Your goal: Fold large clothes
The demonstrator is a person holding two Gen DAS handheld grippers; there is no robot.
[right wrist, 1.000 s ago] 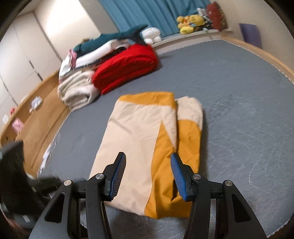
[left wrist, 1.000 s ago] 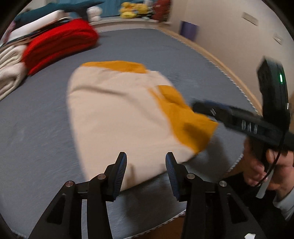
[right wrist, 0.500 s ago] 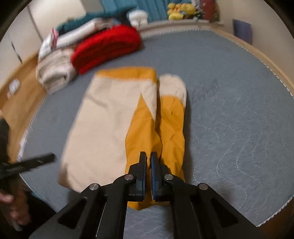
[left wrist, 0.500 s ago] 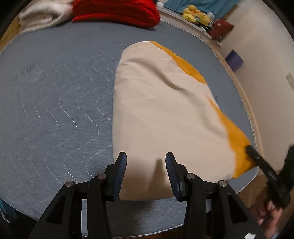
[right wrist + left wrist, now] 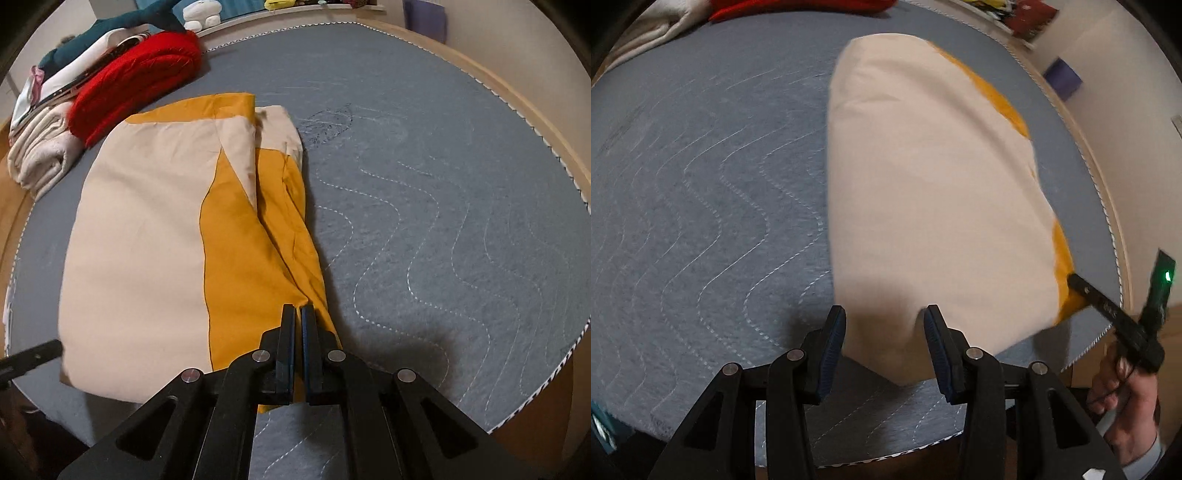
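Observation:
A large beige and mustard-yellow garment (image 5: pixel 934 192) lies folded lengthwise on the grey quilted bed (image 5: pixel 701 192). In the right wrist view it (image 5: pixel 147 221) shows beige on the left and yellow on the right. My left gripper (image 5: pixel 884 347) is open, its jaws on either side of the garment's near beige corner. My right gripper (image 5: pixel 299 317) is shut on the yellow near corner of the garment. It also shows in the left wrist view (image 5: pixel 1075 280), at the garment's yellow corner.
A red folded blanket (image 5: pixel 136 77), white folded towels (image 5: pixel 40 158) and a teal plush (image 5: pixel 122 33) are piled at the far left of the bed. The bed's wooden rim (image 5: pixel 517 99) runs along the right. A purple box (image 5: pixel 1063 79) stands by the wall.
My right gripper went from open to shut on the yellow corner. My left gripper swung over the bed and came down to the beige near corner, still open.

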